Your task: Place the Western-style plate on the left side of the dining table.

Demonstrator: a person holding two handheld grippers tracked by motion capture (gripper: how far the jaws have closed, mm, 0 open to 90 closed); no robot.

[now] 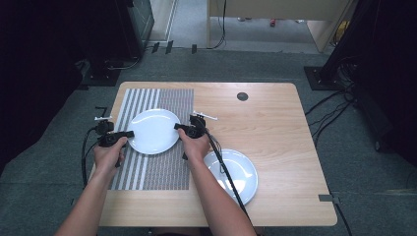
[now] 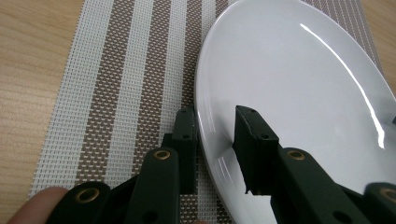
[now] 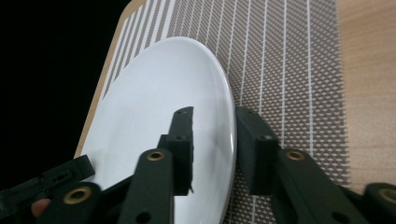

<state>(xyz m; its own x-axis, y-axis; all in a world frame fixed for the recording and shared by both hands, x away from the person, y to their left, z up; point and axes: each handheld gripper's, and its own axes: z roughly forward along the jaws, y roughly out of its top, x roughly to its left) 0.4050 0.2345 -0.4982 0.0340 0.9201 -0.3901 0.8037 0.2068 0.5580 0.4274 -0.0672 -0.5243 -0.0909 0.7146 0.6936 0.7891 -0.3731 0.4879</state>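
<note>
Straddling opposite rims of round glossy white plate: left tongs, right tongs, both loosened; woven striped placemat beneath.

Light wooden table on grey carpet floor. Dark equipment stands at left and right, cables trailing across floor. Pale wooden furniture at far end. Left side deep in shadow.

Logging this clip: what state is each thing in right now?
Plate on the placemat: empty, flat, rim between the jaws of both grippers.
Second plate: empty, on bare table, partly under the right forearm.
Placemat: flat on the table.
Left gripper: jaws astride the rim, gap showing.
Right gripper: same, opposite rim.
</note>
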